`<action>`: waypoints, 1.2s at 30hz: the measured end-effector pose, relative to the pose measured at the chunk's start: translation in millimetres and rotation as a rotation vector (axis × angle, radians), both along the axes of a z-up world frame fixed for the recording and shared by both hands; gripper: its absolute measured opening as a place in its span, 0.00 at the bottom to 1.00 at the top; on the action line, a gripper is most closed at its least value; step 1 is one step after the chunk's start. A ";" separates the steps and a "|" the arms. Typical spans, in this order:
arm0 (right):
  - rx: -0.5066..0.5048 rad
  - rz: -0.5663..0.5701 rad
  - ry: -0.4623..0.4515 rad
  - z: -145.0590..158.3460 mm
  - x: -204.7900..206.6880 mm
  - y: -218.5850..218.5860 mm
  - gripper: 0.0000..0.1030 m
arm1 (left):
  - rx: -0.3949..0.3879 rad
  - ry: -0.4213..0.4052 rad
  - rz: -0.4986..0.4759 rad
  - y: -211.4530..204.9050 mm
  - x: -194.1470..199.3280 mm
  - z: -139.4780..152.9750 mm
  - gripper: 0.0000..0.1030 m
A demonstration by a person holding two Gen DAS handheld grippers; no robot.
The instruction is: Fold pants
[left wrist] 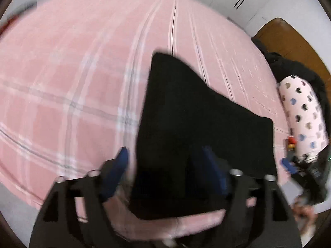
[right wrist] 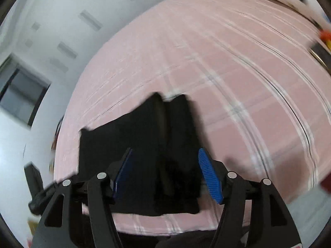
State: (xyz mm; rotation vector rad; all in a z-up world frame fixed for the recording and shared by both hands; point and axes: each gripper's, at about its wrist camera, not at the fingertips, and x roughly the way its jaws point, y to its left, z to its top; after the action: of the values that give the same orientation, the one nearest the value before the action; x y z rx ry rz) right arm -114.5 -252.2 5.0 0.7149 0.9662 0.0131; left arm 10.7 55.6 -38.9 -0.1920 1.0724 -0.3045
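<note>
Both the left gripper (left wrist: pixel 167 171) and right gripper (right wrist: pixel 167 173) hang released; brushing the pants (left wrist: pixel 198 128) could undo the fold on the bed (left wrist: pixel 72 72).

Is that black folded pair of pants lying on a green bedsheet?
No, the black folded pants lie on a pink bedsheet with pale checked stripes, as the right wrist view shows.

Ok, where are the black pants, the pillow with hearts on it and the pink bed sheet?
Black pants (left wrist: pixel 196 113): left wrist view, middle of the folded cloth.
Heart-print pillow (left wrist: pixel 304 111): left wrist view, its middle, at the right edge.
Pink plaid bed sheet (right wrist: pixel 238 62): right wrist view, bare stretch beyond the pants.
</note>
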 end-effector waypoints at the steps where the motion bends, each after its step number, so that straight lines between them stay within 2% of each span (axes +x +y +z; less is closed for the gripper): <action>1: -0.026 0.026 0.001 1.1 7.4 6.7 0.62 | 0.023 -0.022 -0.009 0.0 -2.6 2.1 0.81; 3: -0.071 0.074 0.045 -7.7 23.0 19.5 0.62 | 0.059 -0.045 -0.042 -13.1 -9.5 3.5 0.82; 5: -0.062 0.088 0.132 -34.1 33.5 28.2 0.62 | 0.091 -0.060 -0.060 -26.2 -13.0 4.0 0.82; 7: -0.099 0.080 0.142 -39.2 34.9 38.6 0.48 | 0.105 -0.070 -0.073 -32.0 -12.2 7.6 0.82; 8: -0.111 0.093 0.121 -32.7 33.1 43.3 0.34 | 0.115 -0.075 -0.074 -31.6 -11.7 7.9 0.82; 9: -0.106 0.095 0.104 -25.2 31.6 43.7 0.26 | 0.119 -0.076 -0.077 -32.3 -12.2 7.8 0.82; 11: -0.101 0.099 0.051 -3.6 26.0 40.1 0.25 | 0.108 -0.067 -0.079 -24.3 -9.8 5.8 0.83; 13: -0.113 0.089 0.044 2.9 21.0 26.9 0.25 | 0.089 -0.044 -0.068 -24.0 -5.1 4.4 0.83; 15: -0.149 -0.023 0.087 1.9 8.7 -2.9 0.26 | 0.060 -0.023 -0.048 -19.7 -2.1 2.4 0.83; 18: -0.124 -0.131 0.116 -2.3 -23.5 -34.9 0.28 | 0.011 -0.008 -0.021 -13.0 -0.8 1.3 0.83; 21: -0.115 -0.086 0.172 -11.8 -41.1 -29.7 0.28 | -0.042 -0.007 0.000 -6.3 -0.8 1.8 0.83; 25: -0.117 -0.042 0.167 -23.4 -41.9 -8.7 0.30 | -0.032 -0.037 -0.019 -12.0 -6.2 6.1 0.83; 27: -0.193 0.027 0.201 -28.8 -33.1 11.5 0.43 | -0.016 -0.056 -0.036 -16.1 -10.1 9.0 0.84; 29: -0.358 0.137 0.243 -33.7 -29.9 39.3 0.43 | -0.008 -0.065 -0.041 -18.5 -12.4 10.8 0.84; 31: -0.469 0.215 0.228 -34.3 -30.7 58.2 0.43 | -0.018 -0.070 -0.035 -17.8 -13.1 12.0 0.86; 32: -0.521 0.236 0.215 -34.9 -30.7 66.3 0.43 | -0.019 -0.071 -0.028 -17.4 -12.1 12.0 0.90; 34: -0.577 0.247 0.184 -36.3 -27.0 73.9 0.43 | -0.023 -0.076 -0.018 -17.6 -10.9 12.0 0.90; 35: -0.619 0.243 0.154 -36.9 -23.0 76.7 0.38 | -0.021 -0.074 -0.020 -18.7 -10.2 11.5 0.90; 36: -0.648 0.239 0.136 -38.7 -18.9 77.8 0.38 | -0.014 -0.074 -0.020 -19.5 -9.7 10.7 0.90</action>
State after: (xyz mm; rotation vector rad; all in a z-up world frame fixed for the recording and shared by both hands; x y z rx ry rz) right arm -133.4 -174.4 -33.7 0.0023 1.1014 -0.1351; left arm 1.0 36.1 -28.1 -0.1816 0.9997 -0.3351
